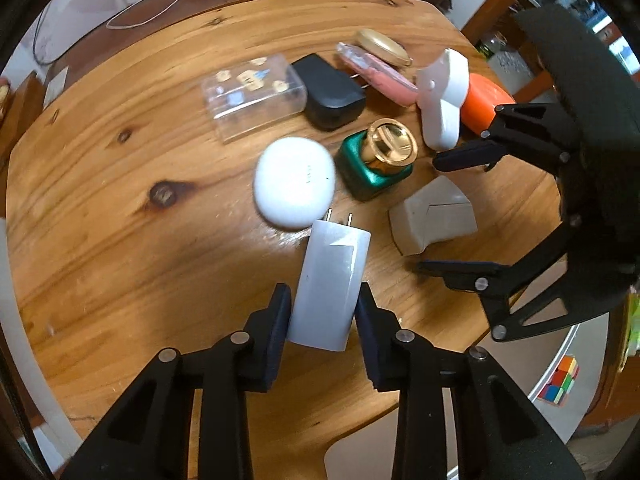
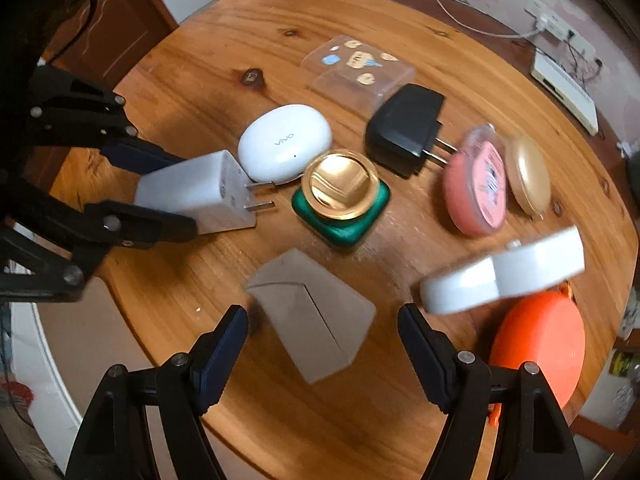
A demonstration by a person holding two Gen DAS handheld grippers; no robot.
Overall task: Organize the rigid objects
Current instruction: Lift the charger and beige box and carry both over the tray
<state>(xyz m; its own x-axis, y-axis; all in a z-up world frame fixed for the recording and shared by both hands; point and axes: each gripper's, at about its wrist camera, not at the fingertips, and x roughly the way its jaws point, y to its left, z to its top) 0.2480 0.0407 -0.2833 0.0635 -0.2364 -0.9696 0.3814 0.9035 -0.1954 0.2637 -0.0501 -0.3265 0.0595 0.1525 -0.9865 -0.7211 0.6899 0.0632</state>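
A white plug-in charger (image 1: 330, 284) lies on the round wooden table (image 1: 120, 208), prongs pointing away, and my left gripper (image 1: 323, 312) is shut on its body. In the right wrist view the same charger (image 2: 192, 196) sits between those dark fingers (image 2: 160, 226) at the left. My right gripper (image 2: 322, 316) stands open with its pads on either side of a grey wedge-shaped block (image 2: 312, 320), apart from it. In the left wrist view the right gripper (image 1: 430, 213) brackets that grey block (image 1: 436, 216).
Clustered mid-table: a white earbud case (image 1: 295, 182), green bottle with gold cap (image 1: 376, 160), black adapter (image 1: 330, 94), clear box (image 1: 252, 94), pink case (image 1: 380, 74), gold compact (image 1: 384, 48), white device (image 1: 442, 100) leaning on an orange disc (image 1: 484, 104). The table edge runs close behind both grippers.
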